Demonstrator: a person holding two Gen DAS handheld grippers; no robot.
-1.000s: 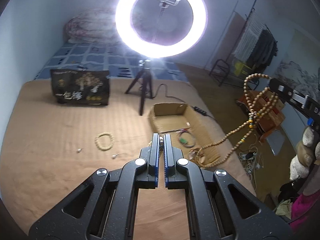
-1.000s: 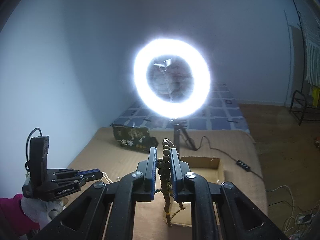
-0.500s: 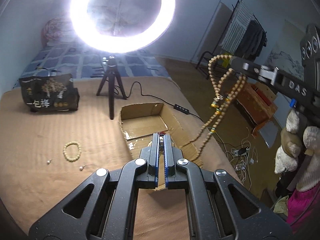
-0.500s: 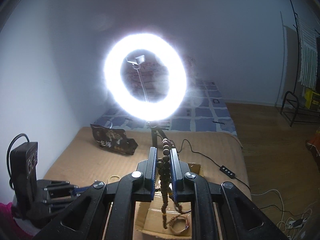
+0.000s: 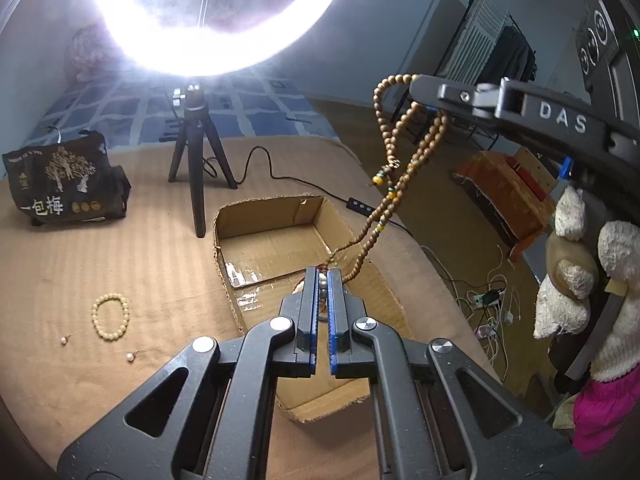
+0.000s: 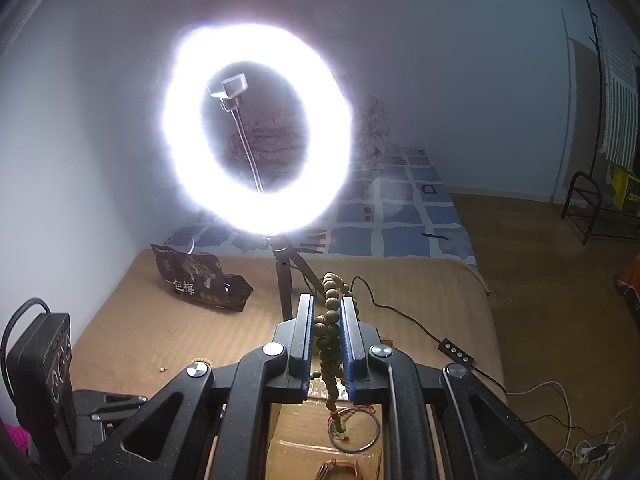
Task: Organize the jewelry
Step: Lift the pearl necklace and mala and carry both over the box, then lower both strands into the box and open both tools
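Note:
A long necklace of brown wooden beads (image 5: 394, 196) is strung between both grippers over the open cardboard box (image 5: 272, 216). My left gripper (image 5: 322, 276) is shut on its lower end, low above the box. My right gripper (image 5: 420, 92) is higher, at the upper right, and shut on the upper loops. In the right wrist view the same beads (image 6: 330, 332) sit pinched in the right gripper (image 6: 326, 304) and hang down toward the box (image 6: 296, 424), where thin bangles (image 6: 356, 428) lie. A yellow bead bracelet (image 5: 111, 317) and two pearl earrings (image 5: 130, 356) lie on the brown blanket to the left of the box.
A ring light on a black tripod (image 5: 196, 168) stands just behind the box, and its cable (image 5: 280, 178) runs to the right. A dark printed bag (image 5: 64, 184) lies at the far left. The bed edge drops off right of the box to a floor with cables (image 5: 488, 300).
Both grippers have moved forward and down with the necklace. The box has come under the left gripper, and the ring light looms closer. Both grips are unchanged.

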